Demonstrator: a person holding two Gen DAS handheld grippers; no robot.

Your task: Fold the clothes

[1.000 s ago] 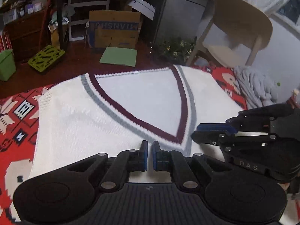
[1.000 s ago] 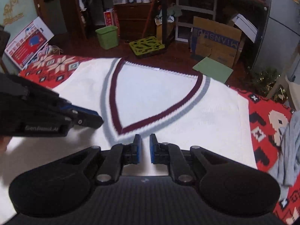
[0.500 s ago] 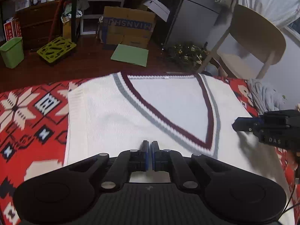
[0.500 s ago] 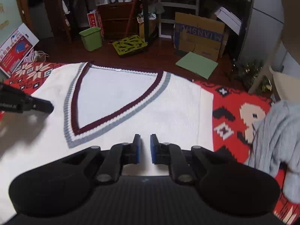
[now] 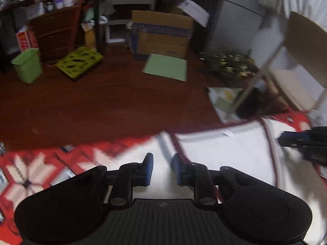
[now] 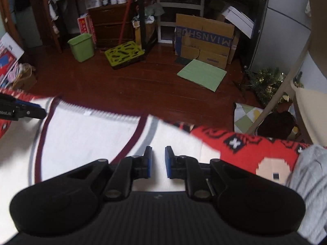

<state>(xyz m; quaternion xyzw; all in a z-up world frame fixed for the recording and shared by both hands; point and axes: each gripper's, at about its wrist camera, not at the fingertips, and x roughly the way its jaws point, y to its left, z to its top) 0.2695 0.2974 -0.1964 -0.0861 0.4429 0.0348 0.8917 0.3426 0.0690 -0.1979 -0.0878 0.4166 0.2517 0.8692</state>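
Observation:
A white knit vest [image 5: 224, 153] with a maroon and grey V-neck lies flat on a red patterned blanket [image 5: 30, 173]. My left gripper [image 5: 162, 164] hovers over the vest's left shoulder, close to its far edge. Its jaws are opening, with only the flat cloth showing below the gap. My right gripper [image 6: 157, 158] is over the vest [image 6: 87, 136] at its right shoulder, beside the grey neck band. Its jaws are opening too, and nothing is pinched. Each gripper shows at the edge of the other's view: the right gripper [image 5: 302, 143] and the left gripper [image 6: 22, 110].
A grey knit garment [image 6: 310, 175] lies on the blanket at the right. A pale wooden chair [image 5: 296, 65] stands past the far right corner. Beyond the blanket's edge is dark wood floor [image 6: 132, 81] with a green bin [image 6: 81, 47], a cardboard box [image 6: 204, 40] and shelves.
Both grippers have moved apart and toward the vest's far edge, from near the point of the V to the shoulders. The jaws of both stand wider than before.

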